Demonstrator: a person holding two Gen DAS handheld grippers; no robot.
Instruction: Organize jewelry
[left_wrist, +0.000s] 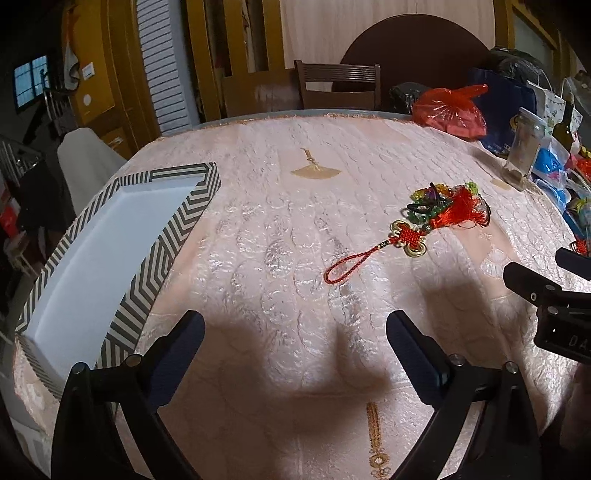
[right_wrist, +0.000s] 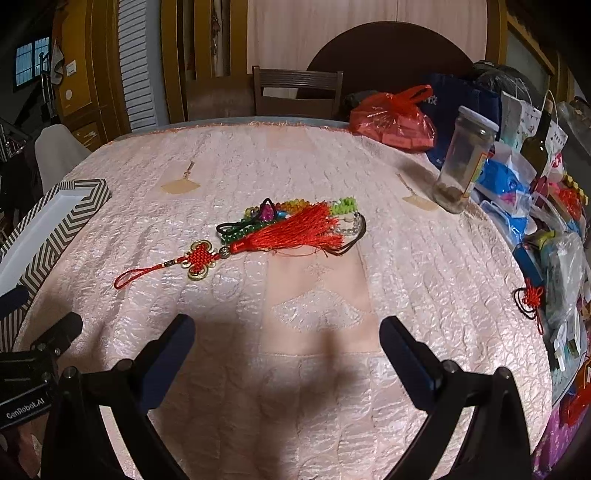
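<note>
Two tools, both w/ jaws spread wide and nothing between them: our left tool (left_wrist: 295, 332) and right tool (right_wrist: 288, 336) hover low over the near part of the worktop (right_wrist: 314, 387), side by side.

Step in hand, as we judge it: the very start, approach before the first pick. Nothing sits in the striped tray (left_wrist: 110, 240) at the left edge yet; its white inside is bare.

The jewelry pile (right_wrist: 295, 218) lies mid-worktop, ahead of the right tool and ahead-right of the left one, well apart from the tray. On top is the red knot tassel (right_wrist: 258, 240); under it are green and orange beads, a dark cord and a clear bead strand, all tangled, so we can't tell how many pieces there are.

Tassel's long axis runs diagonally: hanging loop (right_wrist: 129, 277) points near-left toward the tray, fringe fans out far-right over the pile. Knot w/ gold rings sits between the two.

Next move, our guess: the right tool is closest and fairly square to it. Go fwd, drop to the cloth, close across the cord or knot, i.e. across the long axis, not along it. Lift slowly, since the fringe overlaps the beads and may drag them. Then carry left to the tray.

A second small red knot (right_wrist: 532, 295) lies at the right edge by the clutter.
</note>
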